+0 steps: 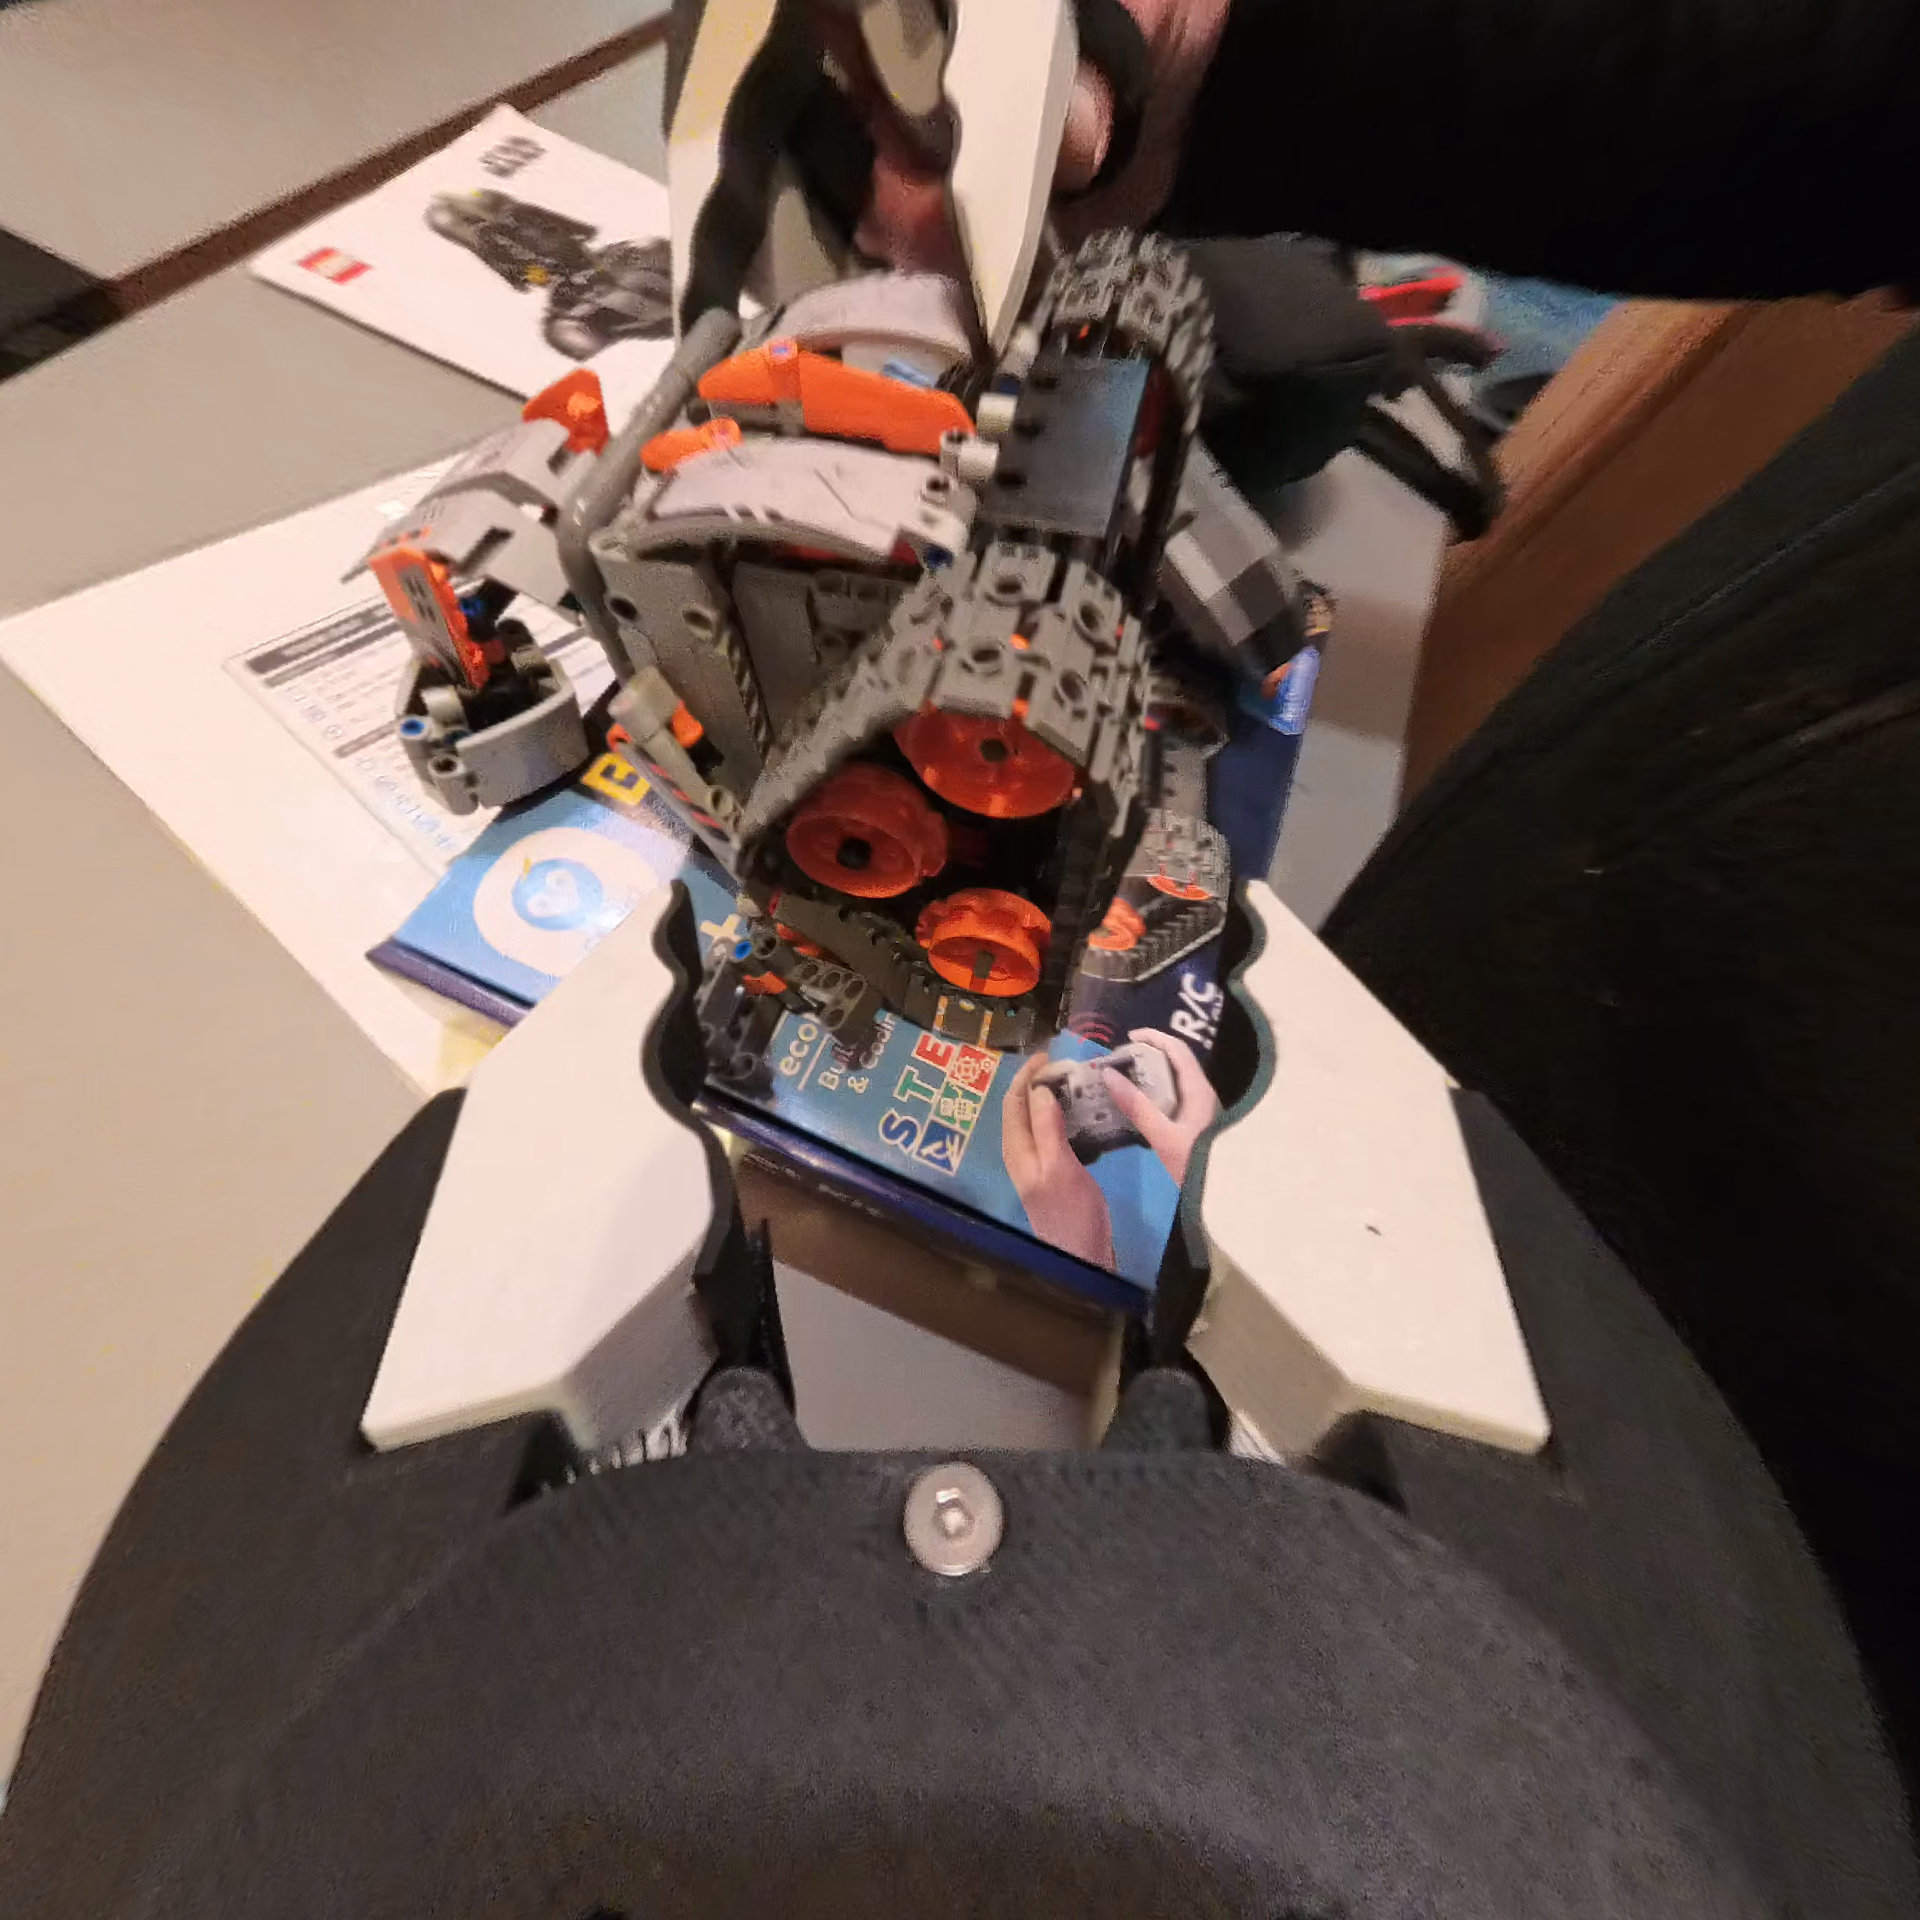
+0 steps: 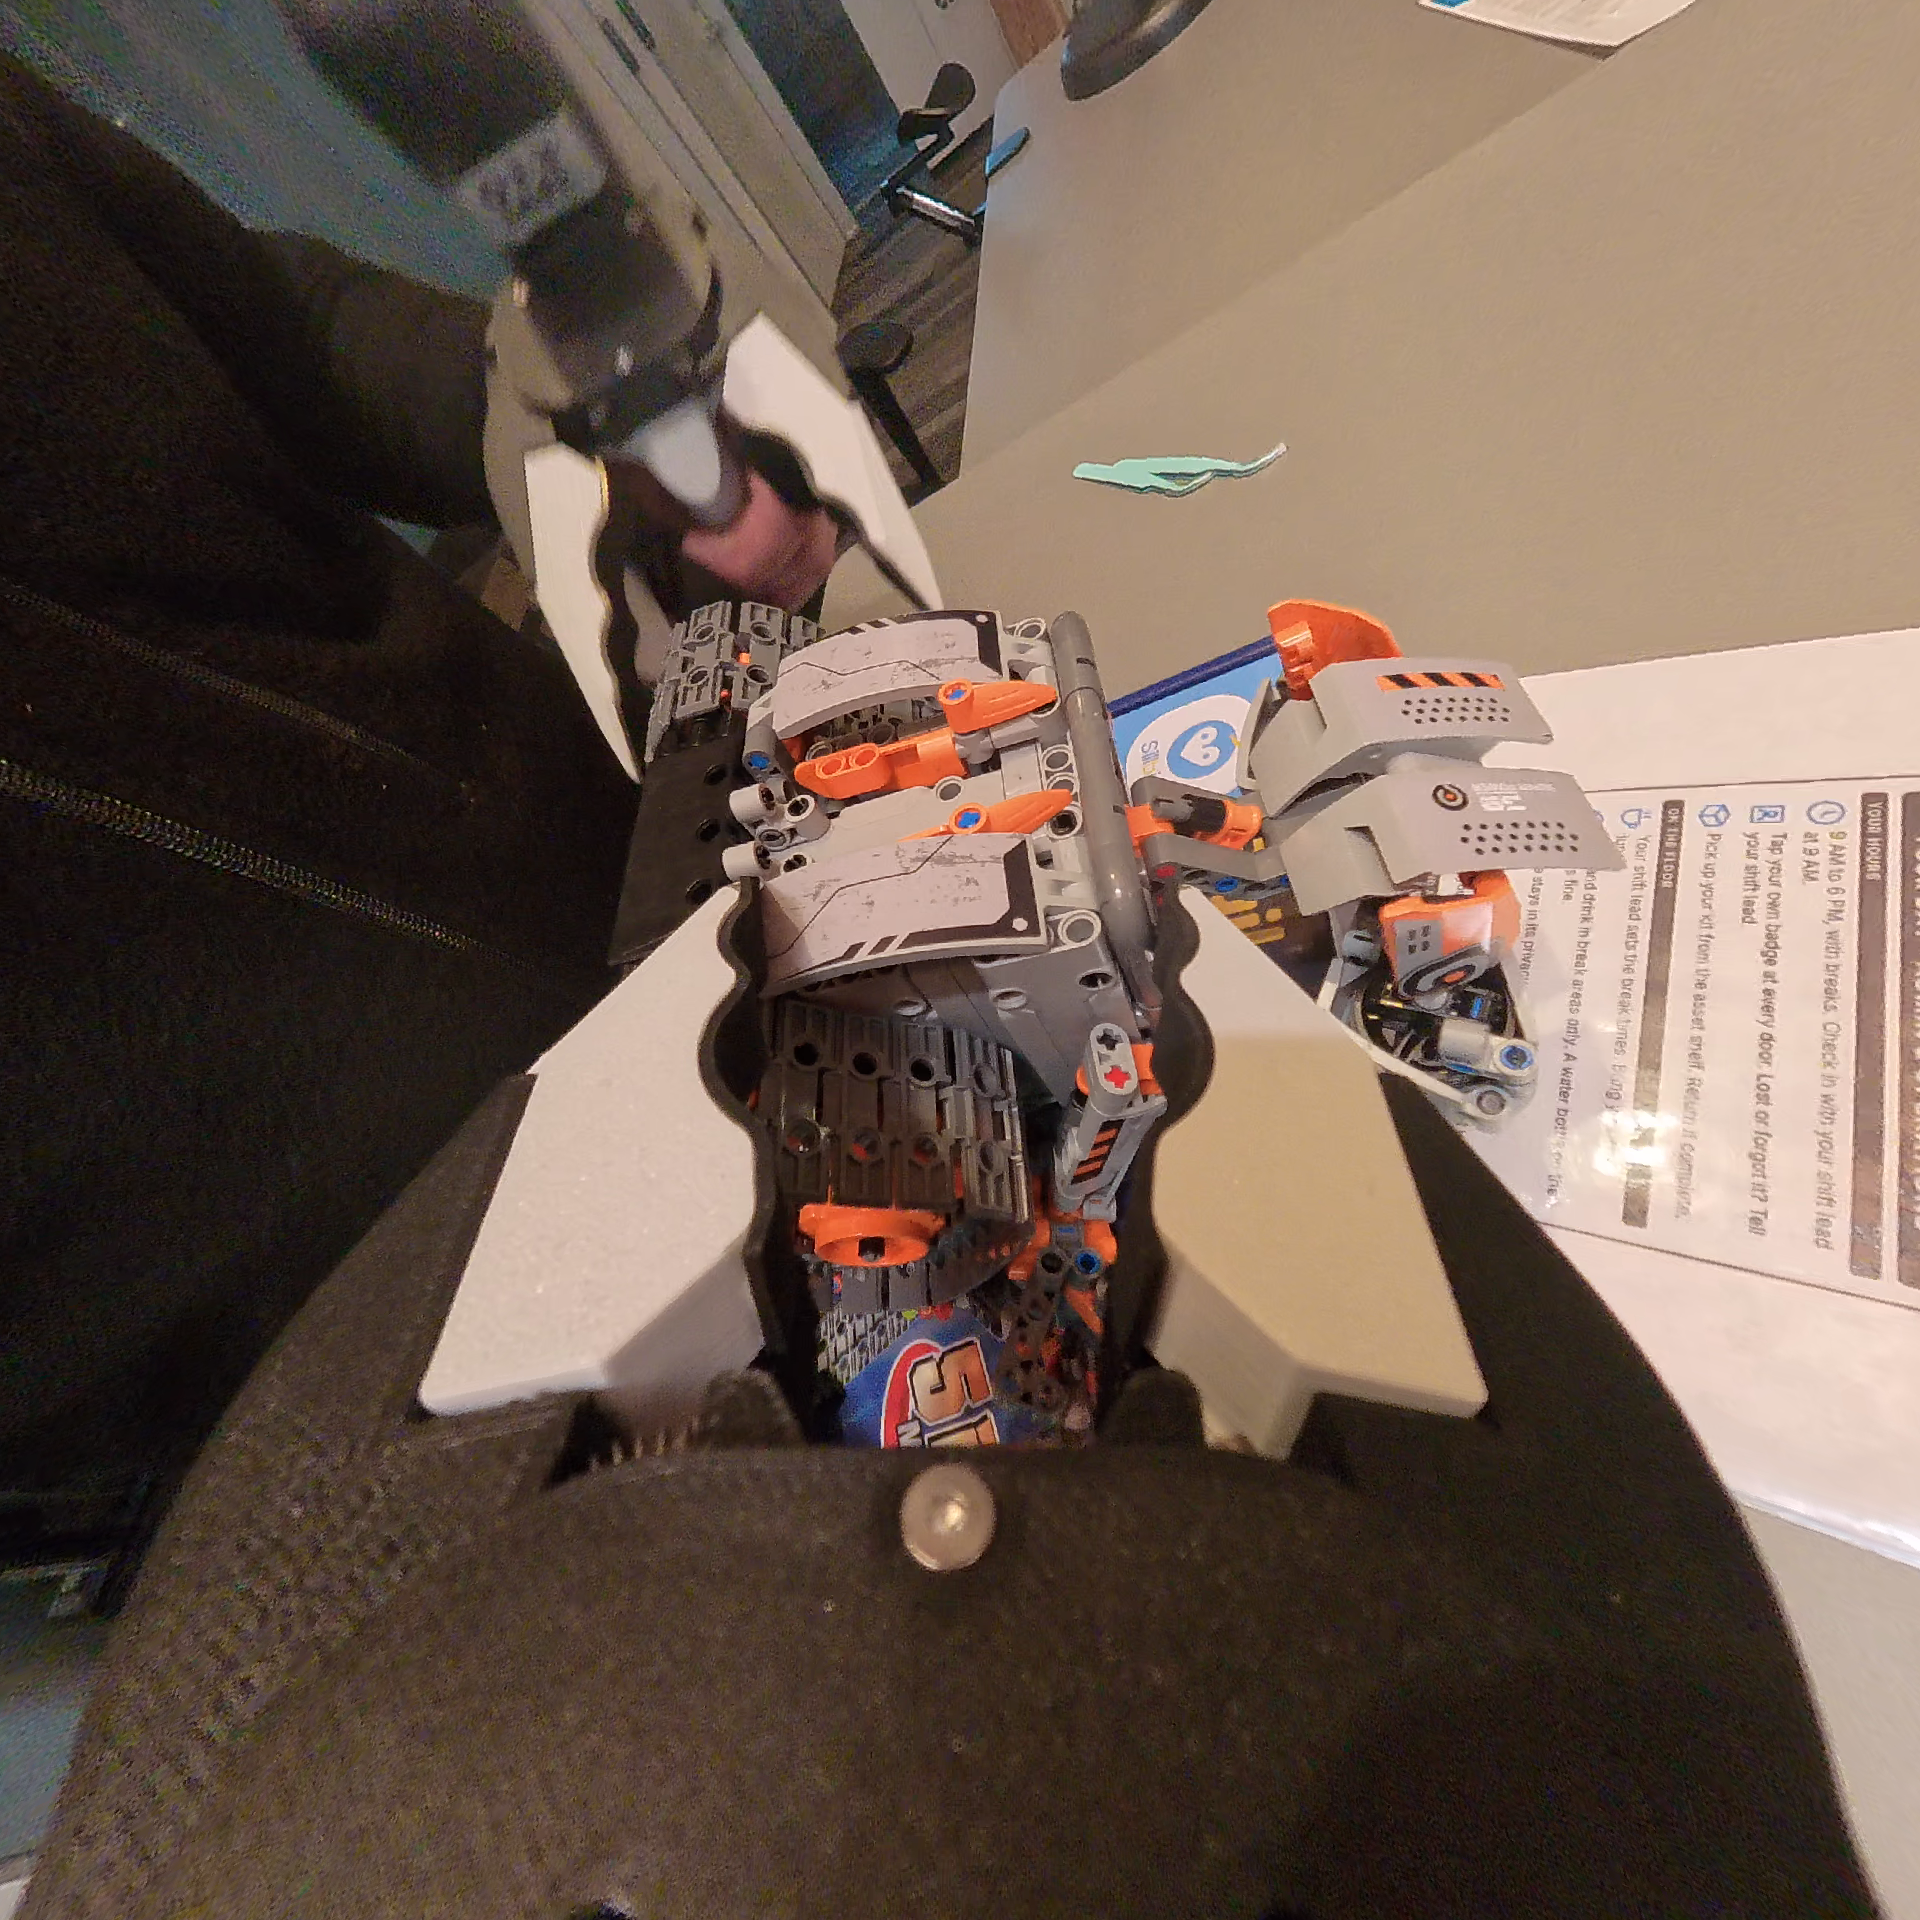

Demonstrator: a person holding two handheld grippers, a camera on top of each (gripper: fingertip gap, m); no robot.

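Observation:
A grey and orange brick-built tracked vehicle (image 1: pixel 831 582) is tilted up over a blue printed box (image 1: pixel 1039 1143). My right gripper (image 2: pixel 956 904) is shut on the vehicle's grey body panels (image 2: pixel 894 665); in the left wrist view it comes down from above (image 1: pixel 852 322). My left gripper (image 1: pixel 956 935) is open, its white fingers astride the track end with the orange wheels (image 1: pixel 862 842), with a gap on the right side. It shows in the right wrist view (image 2: pixel 784 686) at the far end of the track. The vehicle's grey claw arm (image 2: pixel 1423 790) hangs out over a printed sheet.
The printed white sheet (image 2: pixel 1766 935) lies on the grey table (image 2: pixel 1455 312) under the box. A building-instruction booklet (image 1: pixel 436 260) lies farther back. A teal scrap (image 2: pixel 1174 473) lies on the table. A person in dark clothes (image 2: pixel 208 727) is close by. A brown box (image 1: pixel 1558 499) stands beside the table. Across from one pair of fingers to the other is roughly 12 cm.

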